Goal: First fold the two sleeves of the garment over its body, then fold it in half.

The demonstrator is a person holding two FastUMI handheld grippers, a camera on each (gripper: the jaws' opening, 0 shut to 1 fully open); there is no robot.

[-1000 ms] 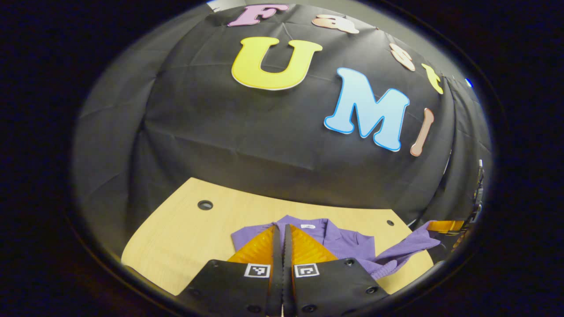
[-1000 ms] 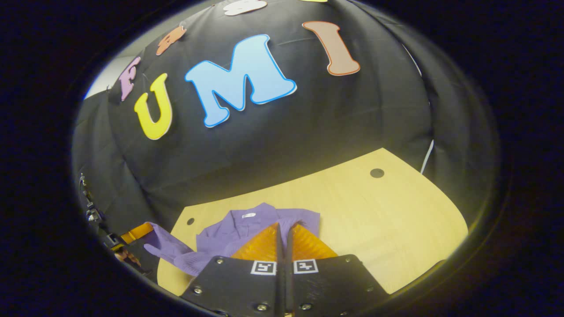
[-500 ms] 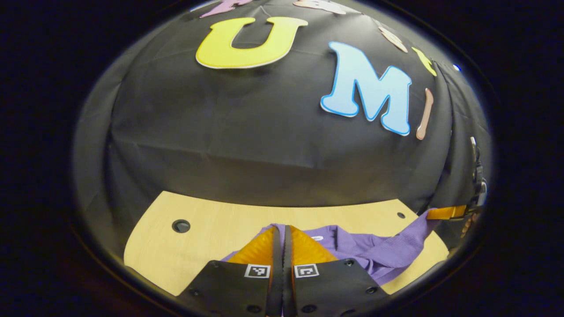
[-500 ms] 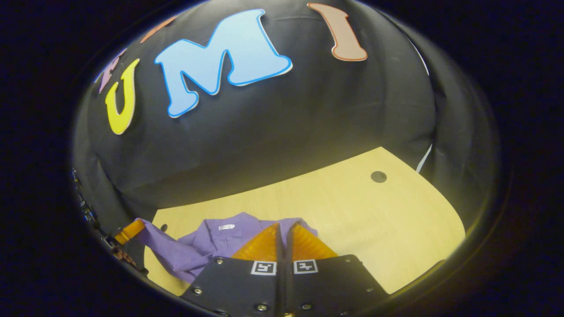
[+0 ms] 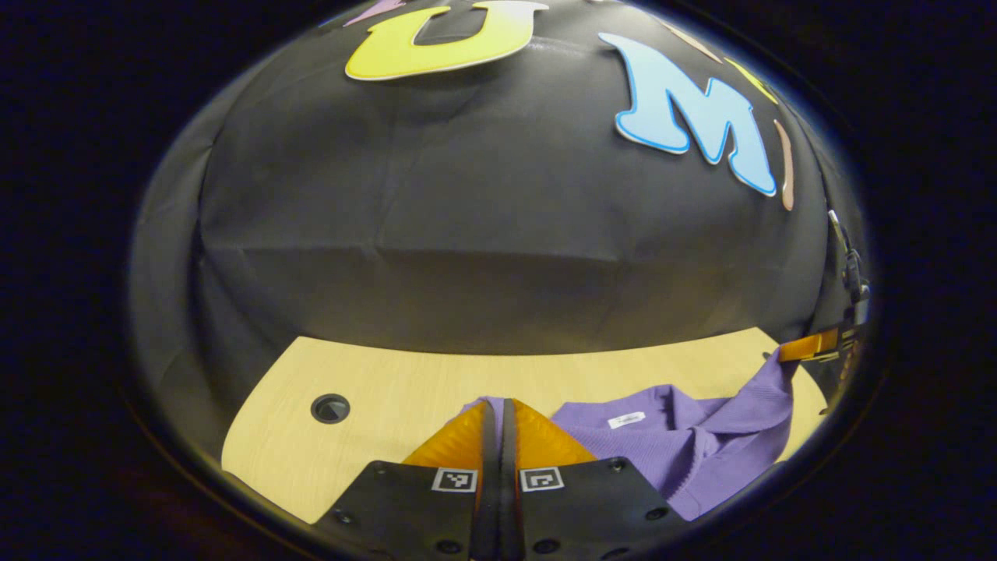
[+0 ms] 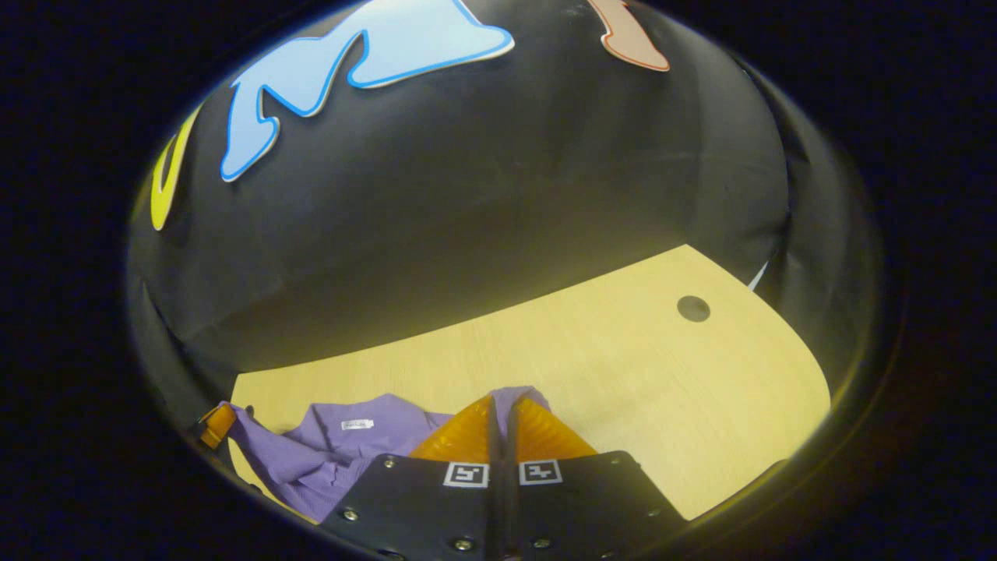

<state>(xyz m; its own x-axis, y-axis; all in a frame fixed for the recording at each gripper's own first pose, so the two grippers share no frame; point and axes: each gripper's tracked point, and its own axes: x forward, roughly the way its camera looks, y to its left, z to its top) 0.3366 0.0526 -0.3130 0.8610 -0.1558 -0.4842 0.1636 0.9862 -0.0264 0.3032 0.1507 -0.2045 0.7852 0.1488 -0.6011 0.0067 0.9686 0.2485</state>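
L gripper [image 5: 498, 409]: orange fingers [image 5: 456, 440] pressed together w/ no gap, pointing fwd & slightly down, purple cloth at the tips; black body w/ two square markers at bottom of left gripper view; R gripper [image 6: 502, 405]: fingers [image 6: 545, 432] closed the same way, tips on purple cloth, tilted down; in left gripper view the R gripper's orange finger shows at far right edge, cloth hanging from it; in right gripper view the L one's at far left edge

Purple collared garment [image 5: 670, 444] lies rumpled, 1 sleeve [image 5: 767, 389] lifted.
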